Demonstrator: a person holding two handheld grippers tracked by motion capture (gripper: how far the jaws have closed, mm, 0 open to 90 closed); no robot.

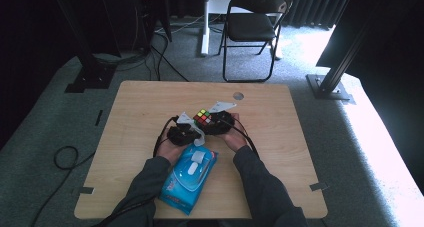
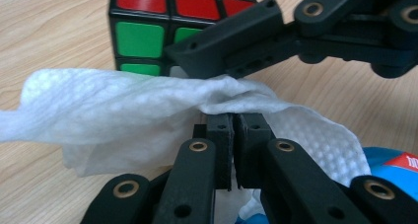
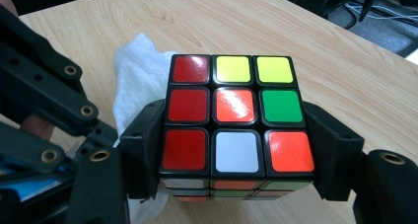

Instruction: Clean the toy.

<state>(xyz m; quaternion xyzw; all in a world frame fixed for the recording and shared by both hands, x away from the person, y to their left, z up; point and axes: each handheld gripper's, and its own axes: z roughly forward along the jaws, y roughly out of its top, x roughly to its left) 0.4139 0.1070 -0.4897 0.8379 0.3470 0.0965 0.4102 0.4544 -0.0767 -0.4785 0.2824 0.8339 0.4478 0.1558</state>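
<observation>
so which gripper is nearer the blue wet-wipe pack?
Left. The left gripper sits just above the blue plastic wipe pack, shut on a white wipe. The right gripper clamps the multicoloured puzzle cube farther up the table.

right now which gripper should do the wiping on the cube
Left. The left gripper is shut on the wet wipe beside the cube; the right gripper clamps the cube.

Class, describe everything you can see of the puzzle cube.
The cube is a three-by-three puzzle, glossy stickers on black plastic, scrambled: its top shows red, yellow, orange, green and white squares. It sits level above the table, clamped at two opposite sides by the right gripper. A white wipe, pinched by the left gripper, lies against one side.
</observation>
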